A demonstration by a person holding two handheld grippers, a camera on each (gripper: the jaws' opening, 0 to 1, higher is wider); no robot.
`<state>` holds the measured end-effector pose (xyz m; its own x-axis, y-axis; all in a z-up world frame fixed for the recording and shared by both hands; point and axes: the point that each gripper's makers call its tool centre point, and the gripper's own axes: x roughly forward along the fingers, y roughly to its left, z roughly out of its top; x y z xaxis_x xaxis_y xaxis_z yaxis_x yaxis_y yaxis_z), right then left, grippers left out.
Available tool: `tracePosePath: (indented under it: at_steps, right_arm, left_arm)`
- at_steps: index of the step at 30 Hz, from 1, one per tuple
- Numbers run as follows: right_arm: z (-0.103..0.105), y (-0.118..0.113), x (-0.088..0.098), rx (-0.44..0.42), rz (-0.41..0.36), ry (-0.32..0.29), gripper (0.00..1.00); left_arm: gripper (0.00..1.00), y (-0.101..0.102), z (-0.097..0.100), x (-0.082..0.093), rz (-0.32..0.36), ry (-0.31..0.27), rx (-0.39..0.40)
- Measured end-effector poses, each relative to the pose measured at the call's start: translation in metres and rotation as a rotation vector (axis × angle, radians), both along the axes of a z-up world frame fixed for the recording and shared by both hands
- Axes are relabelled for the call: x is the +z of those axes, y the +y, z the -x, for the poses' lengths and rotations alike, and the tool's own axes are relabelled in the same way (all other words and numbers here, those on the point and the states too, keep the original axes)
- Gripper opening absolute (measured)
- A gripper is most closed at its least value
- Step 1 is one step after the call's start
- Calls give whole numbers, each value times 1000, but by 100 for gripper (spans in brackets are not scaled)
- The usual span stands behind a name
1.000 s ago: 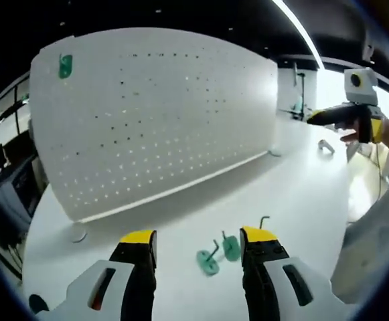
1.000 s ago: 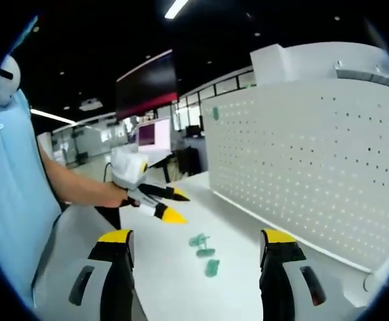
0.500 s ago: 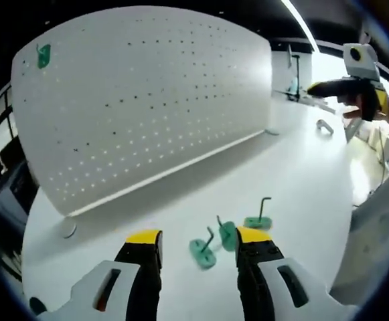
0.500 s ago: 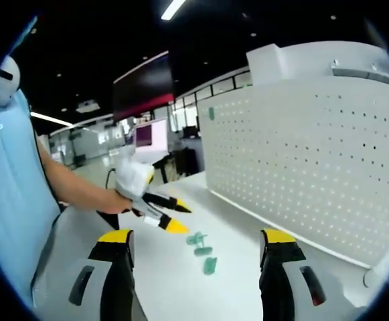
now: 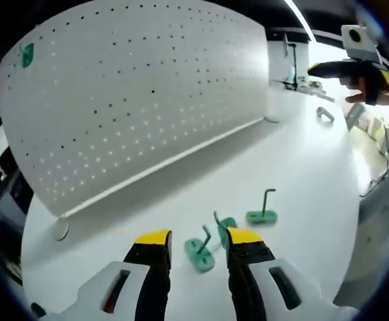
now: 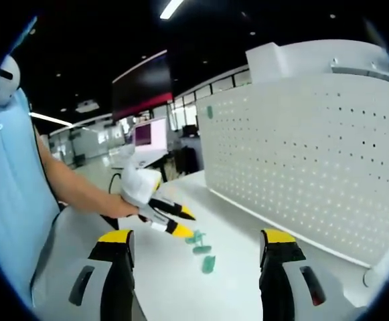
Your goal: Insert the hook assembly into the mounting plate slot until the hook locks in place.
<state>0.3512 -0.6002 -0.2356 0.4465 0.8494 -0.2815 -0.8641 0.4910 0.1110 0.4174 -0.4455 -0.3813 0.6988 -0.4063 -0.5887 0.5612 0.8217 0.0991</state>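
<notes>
White table (image 5: 301, 167) — pegboard (image 5: 134, 93) upright, office behind; both grippers' jaws apart.

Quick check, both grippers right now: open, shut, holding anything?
Left gripper: open, empty, jaws on either side of a green hook on the table.
Right gripper: open wide, empty, held above the table.

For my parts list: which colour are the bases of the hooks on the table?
Green bases; clearest in the left gripper view.
</notes>
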Motion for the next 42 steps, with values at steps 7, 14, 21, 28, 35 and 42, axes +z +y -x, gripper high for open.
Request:
tracePosePath:
  at_steps: [7, 14, 21, 28, 35, 42]
  right_arm:
    - [0, -4, -1, -9, -2, 5, 77]
    - [0, -7, -3, -13, -5, 11, 76]
    - [0, -7, -5, -16, -8, 14, 76]
    - [-1, -6, -6, -12, -10, 17, 76]
    - [-2, -4, -8, -8, -9, 20, 76]
    - [-3, -5, -8, -12, -9, 20, 76]
  left_arm:
    - [29, 0, -1, -8, -27, 14, 8]
    - [28, 0, -3, -10, -39, 14, 14]
    - [28, 4, -5, -10, -44, 15, 21]
    - [27, 9, -6, -10, -48, 15, 31]
    - [21, 7, -5, -10, -51, 7, 19]
    - [9, -3, -3, -10, -31, 7, -19]
